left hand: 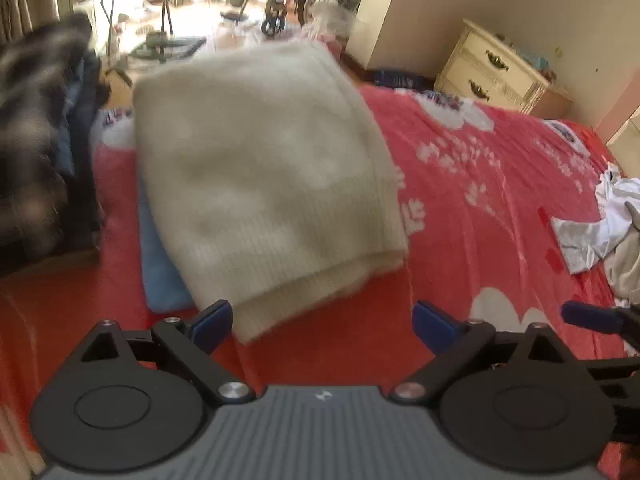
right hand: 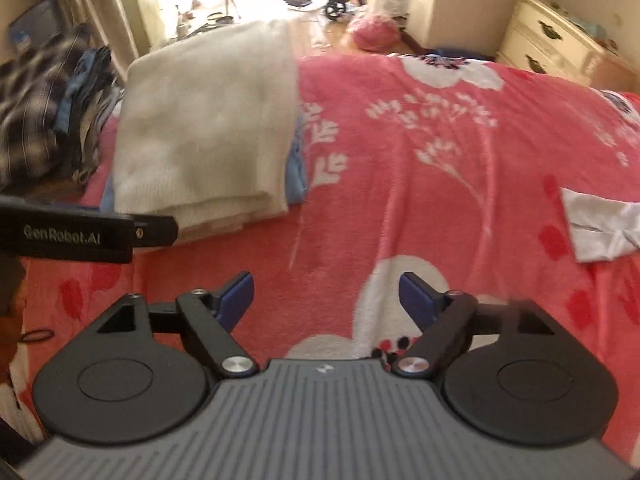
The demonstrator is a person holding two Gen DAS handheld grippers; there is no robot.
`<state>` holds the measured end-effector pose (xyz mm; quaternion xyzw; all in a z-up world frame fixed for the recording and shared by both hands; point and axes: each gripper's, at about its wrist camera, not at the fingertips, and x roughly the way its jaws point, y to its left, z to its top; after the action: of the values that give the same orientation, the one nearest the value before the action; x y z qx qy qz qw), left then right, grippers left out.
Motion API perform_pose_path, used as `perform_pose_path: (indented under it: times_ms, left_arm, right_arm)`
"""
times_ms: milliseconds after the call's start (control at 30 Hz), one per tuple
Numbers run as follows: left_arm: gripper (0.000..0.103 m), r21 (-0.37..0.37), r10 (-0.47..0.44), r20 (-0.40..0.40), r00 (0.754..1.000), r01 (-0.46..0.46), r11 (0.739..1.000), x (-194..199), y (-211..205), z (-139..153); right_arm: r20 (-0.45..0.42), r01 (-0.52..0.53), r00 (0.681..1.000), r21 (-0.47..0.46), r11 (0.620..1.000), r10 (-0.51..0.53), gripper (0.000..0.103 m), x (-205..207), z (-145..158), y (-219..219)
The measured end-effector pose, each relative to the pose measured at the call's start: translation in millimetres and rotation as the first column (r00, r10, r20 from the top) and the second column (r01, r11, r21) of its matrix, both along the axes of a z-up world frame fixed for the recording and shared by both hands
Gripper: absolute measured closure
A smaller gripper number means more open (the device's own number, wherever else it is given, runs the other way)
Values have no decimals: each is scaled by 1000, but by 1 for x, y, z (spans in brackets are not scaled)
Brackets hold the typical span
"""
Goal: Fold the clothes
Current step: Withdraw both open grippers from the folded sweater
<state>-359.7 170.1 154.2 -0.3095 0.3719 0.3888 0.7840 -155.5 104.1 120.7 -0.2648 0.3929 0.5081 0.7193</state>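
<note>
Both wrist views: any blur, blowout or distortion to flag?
Left wrist: motion blur smears the cream sweater and plaid pile; the far room is blown out. Right wrist: sharper, same blown-out background, fisheye curving the pink blanket.

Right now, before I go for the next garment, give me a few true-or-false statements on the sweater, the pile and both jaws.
1. The cream sweater lies folded on the red bedspread. True.
2. The left gripper is clamped on the sweater. False: its jaws stand open, nothing between them.
3. A blue garment lies under the sweater. True.
4. The right gripper holds the white garment. False: its jaws are open and empty; that garment lies apart, to the right.
5. A cream dresser stands beyond the bed. True.
</note>
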Motion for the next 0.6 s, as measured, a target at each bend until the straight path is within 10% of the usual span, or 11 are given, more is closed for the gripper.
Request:
perform_pose_path:
  times_ms: [133, 367, 600]
  left_arm:
    - [6, 71, 55, 63, 996, -60, 996, -14, 0, 10]
    - [6, 118, 99, -59, 993, -92, 989, -31, 20, 0]
    - [6, 99, 155, -85, 984, -147, 984, -44, 30, -20]
  right_arm:
    - [10, 12, 1000, -22, 1000, -12, 17, -7, 14, 8]
    - [164, 50, 985, 11, 999, -51, 16, -37, 8, 28]
    - [141, 99, 985, -17, 995, -96, 16, -54, -15, 43]
